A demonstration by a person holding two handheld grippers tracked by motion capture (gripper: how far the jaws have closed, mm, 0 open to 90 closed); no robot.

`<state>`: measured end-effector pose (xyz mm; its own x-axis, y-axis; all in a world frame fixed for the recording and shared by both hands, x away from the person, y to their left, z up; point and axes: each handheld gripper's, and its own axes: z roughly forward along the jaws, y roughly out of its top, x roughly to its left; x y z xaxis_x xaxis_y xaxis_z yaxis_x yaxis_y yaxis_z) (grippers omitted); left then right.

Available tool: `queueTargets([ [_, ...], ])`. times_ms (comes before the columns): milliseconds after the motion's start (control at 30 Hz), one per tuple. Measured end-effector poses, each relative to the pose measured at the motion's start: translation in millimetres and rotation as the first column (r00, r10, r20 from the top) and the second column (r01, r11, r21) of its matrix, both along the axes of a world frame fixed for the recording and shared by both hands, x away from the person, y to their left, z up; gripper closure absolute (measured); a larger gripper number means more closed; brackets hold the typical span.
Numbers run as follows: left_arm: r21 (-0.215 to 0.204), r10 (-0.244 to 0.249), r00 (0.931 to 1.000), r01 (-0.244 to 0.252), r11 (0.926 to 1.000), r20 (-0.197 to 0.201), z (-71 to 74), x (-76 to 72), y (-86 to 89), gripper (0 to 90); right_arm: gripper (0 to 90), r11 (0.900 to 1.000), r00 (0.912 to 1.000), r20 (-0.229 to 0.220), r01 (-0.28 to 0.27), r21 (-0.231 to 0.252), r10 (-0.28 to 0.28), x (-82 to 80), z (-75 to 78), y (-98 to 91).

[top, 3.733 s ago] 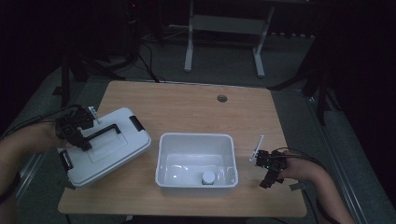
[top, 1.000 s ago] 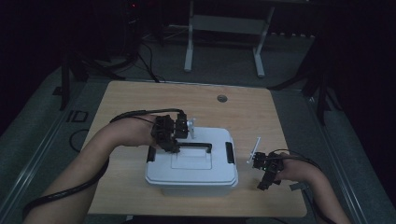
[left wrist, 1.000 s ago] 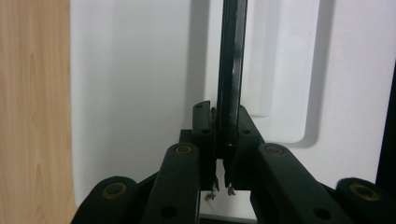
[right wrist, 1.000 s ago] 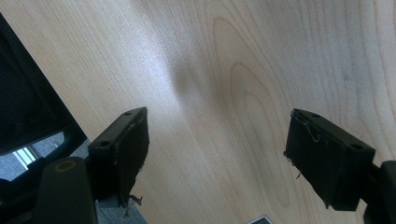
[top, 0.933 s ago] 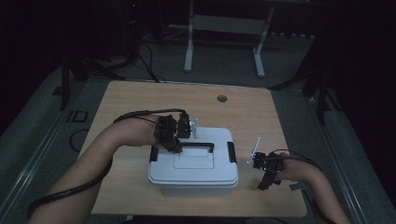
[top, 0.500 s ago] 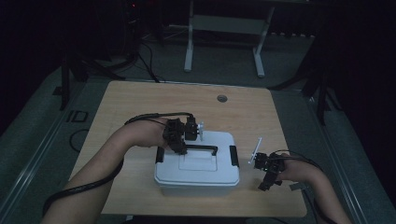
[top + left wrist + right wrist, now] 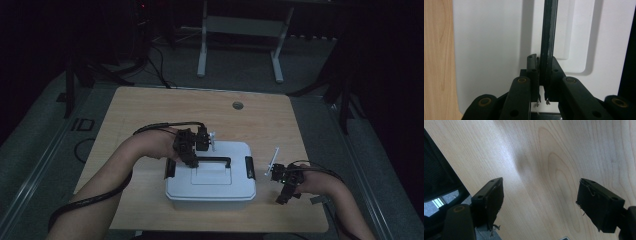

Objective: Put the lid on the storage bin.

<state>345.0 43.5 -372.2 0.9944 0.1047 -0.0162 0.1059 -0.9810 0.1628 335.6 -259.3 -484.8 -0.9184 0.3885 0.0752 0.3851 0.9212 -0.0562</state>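
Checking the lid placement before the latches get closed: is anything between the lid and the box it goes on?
Nothing visible. The lid sits on the box, its rim hiding what lies inside. The left claw is shut on the lid's black handle; the right claw is open beside the box.

Jaws spread wide, bare wooden table (image 7: 544,170)

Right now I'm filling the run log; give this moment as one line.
left gripper: shut on lid handle | lid: on box | right gripper: open, over table

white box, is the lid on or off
On. The lid covers the white box, edges lined up. The left gripper is shut on the black handle. Whether the latches are fastened, cannot tell.
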Motion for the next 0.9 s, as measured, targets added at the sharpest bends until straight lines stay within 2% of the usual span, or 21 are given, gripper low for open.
queueTargets([
  [33,0.002,0.012,0.9999,-0.012,0.9999,-0.010,0.4,0.8,0.4,79.4,21.0,1.0000,1.0000,0.000,-0.001,0.003,0.001,0.0,0.0,0.6],
  [133,0.014,0.026,0.9996,-0.025,0.9996,-0.015,0.6,1.6,0.8,62.7,21.1,1.0000,1.0000,0.002,-0.002,0.004,0.002,-0.1,0.2,1.5],
  [167,0.010,0.035,0.9990,-0.035,0.9993,-0.028,0.3,1.6,1.4,62.7,21.2,1.0000,1.0000,0.004,-0.003,0.006,0.002,-0.1,0.5,1.6],
  [200,0.012,0.037,0.9991,-0.037,0.9992,-0.022,0.3,1.6,1.8,53.6,21.2,1.0000,1.0000,0.005,-0.002,0.008,0.002,0.1,0.9,1.5],
  [267,0.011,0.057,0.9983,-0.057,0.9983,0.002,-0.5,2.6,3.3,41.9,21.2,1.0000,1.0000,0.006,-0.002,0.006,0.002,0.2,0.9,1.0],
  [400,0.014,0.083,0.9963,-0.083,0.9964,0.021,-1.2,4.9,7.4,25.5,21.2,1.0000,1.0000,0.004,0.001,0.005,-0.001,0.3,0.2,0.3],
  [433,0.019,0.081,0.9959,-0.082,0.9965,0.040,-1.3,3.8,8.8,24.5,21.2,1.0000,1.0000,0.004,0.000,0.005,0.000,0.2,-0.1,0.2],
  [500,0.008,0.089,0.9957,-0.089,0.9960,0.025,-1.0,4.0,11.4,18.0,21.2,1.0000,1.0000,0.001,0.001,0.006,-0.001,0.2,-0.7,-0.1],
  [533,0.008,0.084,0.9960,-0.084,0.9964,0.032,-0.4,3.9,13.2,14.6,21.2,1.0000,1.0000,0.001,0.003,0.005,-0.003,0.2,-1.0,-0.3],
  [600,0.001,0.079,0.9954,-0.079,0.9969,0.056,1.4,3.2,17.2,13.5,21.2,1.0000,1.0000,0.002,0.003,0.004,-0.003,0.1,-1.2,-0.8],
  [700,-0.010,0.097,0.9940,-0.097,0.9952,0.049,3.3,1.6,25.8,6.6,21.2,1.0000,0.9999,0.012,-0.001,0.009,0.001,-0.1,-0.2,-1.2],
  [800,-0.016,0.120,0.9919,-0.119,0.9927,0.041,3.6,-0.6,35.7,5.5,21.1,0.9998,0.9997,0.024,0.000,0.018,0.000,0.2,0.8,-2.4],
  [900,-0.020,0.136,0.9906,-0.135,0.9906,0.016,1.9,-2.6,48.8,2.8,21.1,0.9997,0.9990,0.045,0.007,0.022,-0.008,0.9,2.4,-3.6],
])
